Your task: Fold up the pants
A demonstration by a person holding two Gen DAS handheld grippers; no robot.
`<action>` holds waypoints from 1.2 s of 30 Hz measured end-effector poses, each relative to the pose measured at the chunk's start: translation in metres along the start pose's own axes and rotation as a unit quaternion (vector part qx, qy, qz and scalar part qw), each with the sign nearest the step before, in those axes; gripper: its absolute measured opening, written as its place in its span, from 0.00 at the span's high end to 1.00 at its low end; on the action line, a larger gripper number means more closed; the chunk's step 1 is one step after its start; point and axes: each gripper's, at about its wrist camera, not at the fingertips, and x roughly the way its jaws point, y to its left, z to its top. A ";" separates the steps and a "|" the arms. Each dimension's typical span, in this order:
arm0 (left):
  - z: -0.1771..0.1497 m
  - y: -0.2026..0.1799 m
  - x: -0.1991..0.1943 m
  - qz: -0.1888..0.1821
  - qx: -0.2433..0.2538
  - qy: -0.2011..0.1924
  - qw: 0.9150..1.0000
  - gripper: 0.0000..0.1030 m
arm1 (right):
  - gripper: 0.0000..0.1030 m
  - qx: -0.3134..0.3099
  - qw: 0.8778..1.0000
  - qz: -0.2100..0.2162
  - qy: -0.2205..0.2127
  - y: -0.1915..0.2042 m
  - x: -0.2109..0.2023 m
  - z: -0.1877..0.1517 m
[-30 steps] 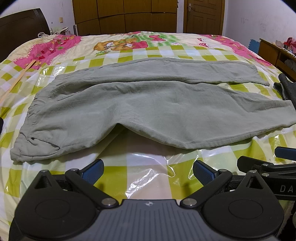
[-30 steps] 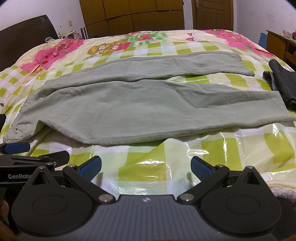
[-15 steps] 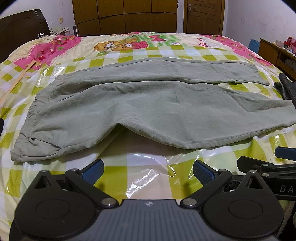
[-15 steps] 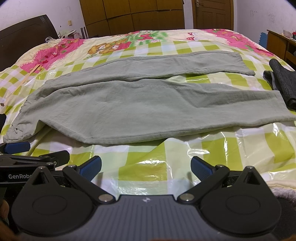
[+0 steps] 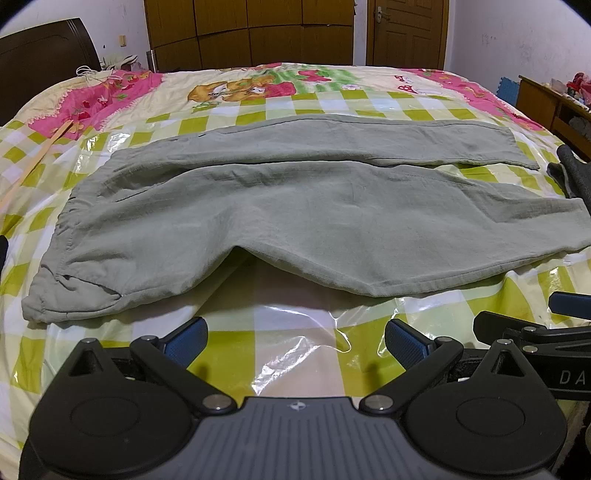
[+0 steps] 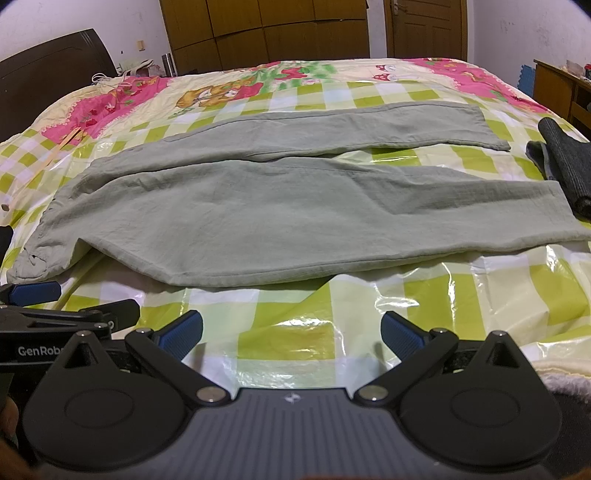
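Nearest, left gripper (image 5: 295,338) and right gripper (image 6: 291,330) side by side above the near edge of the bed (image 5: 295,354), blue-padded fingers (image 5: 184,339) spread wide on both, holding nothing. Beyond, grey-green pants (image 5: 295,218) flat on the checked plastic cover (image 6: 461,295), waistband at left, 2 legs running right, near leg in front of far leg, hems slightly apart. At right, dark folded garment (image 6: 565,162) just beside the near hem. Farthest, brown wardrobe (image 5: 247,33) and door (image 5: 406,31).
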 end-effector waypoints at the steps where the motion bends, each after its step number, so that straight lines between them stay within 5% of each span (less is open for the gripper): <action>1: 0.000 0.000 0.000 0.000 0.000 0.000 1.000 0.00 | 0.01 0.000 1.000 0.000 0.000 0.000 0.000 0.000; 27: 0.007 0.006 -0.009 0.014 0.001 -0.021 1.000 0.00 | 0.01 -0.023 0.999 0.014 -0.018 0.015 -0.008 0.009; 36: 0.025 0.077 -0.034 0.074 -0.035 -0.074 0.994 0.00 | 0.01 -0.125 0.989 0.073 -0.036 0.079 -0.005 0.034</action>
